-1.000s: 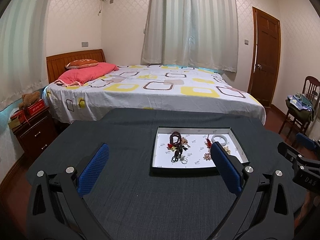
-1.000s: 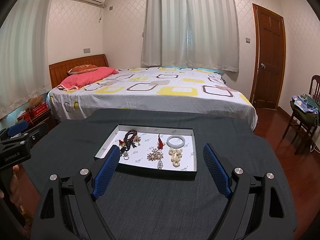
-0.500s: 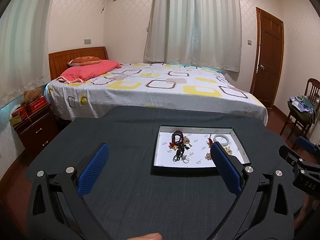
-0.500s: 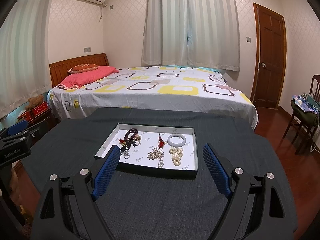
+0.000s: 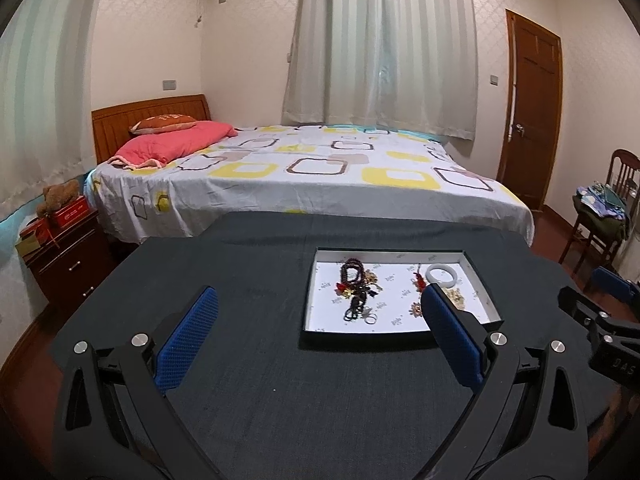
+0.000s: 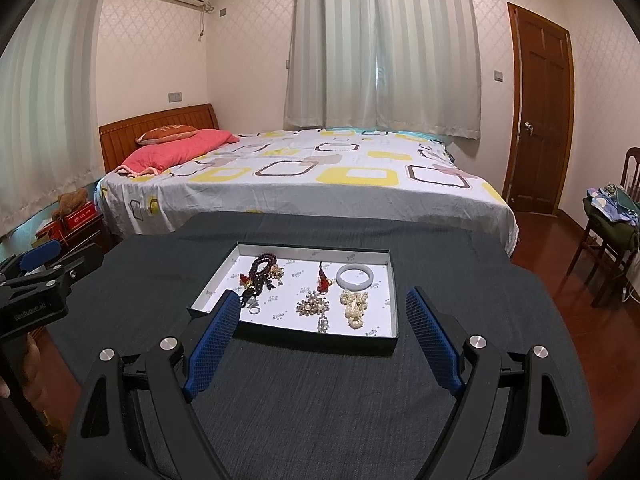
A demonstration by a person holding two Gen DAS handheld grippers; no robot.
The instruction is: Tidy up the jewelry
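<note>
A shallow black tray with a white floor [image 6: 224, 276] [image 5: 310, 296] lies on the dark cloth table. In it lie a dark bead bracelet [image 6: 260, 266] [image 5: 352, 272], a small silver ring [image 6: 255, 311], a red charm [image 6: 323, 278], a pale jade bangle [image 6: 355, 276] [image 5: 441, 275], a pearl brooch [image 6: 313, 305] and a cream pearl piece [image 6: 354, 306]. My left gripper [image 5: 320, 300] is open and empty, above the table in front of the tray. My right gripper [image 6: 322, 304] is open and empty, just before the tray's near rim.
The dark cloth table [image 6: 320, 400] fills the foreground. A bed [image 6: 304, 176] stands behind it. A nightstand with boxes [image 5: 64, 252] is at the left, a chair with clothes [image 6: 612, 232] and a wooden door [image 6: 540, 112] at the right.
Both views have shifted slightly; the left gripper has risen and tilted a little. The tray and jewelry have not moved. Both grippers stay open.
</note>
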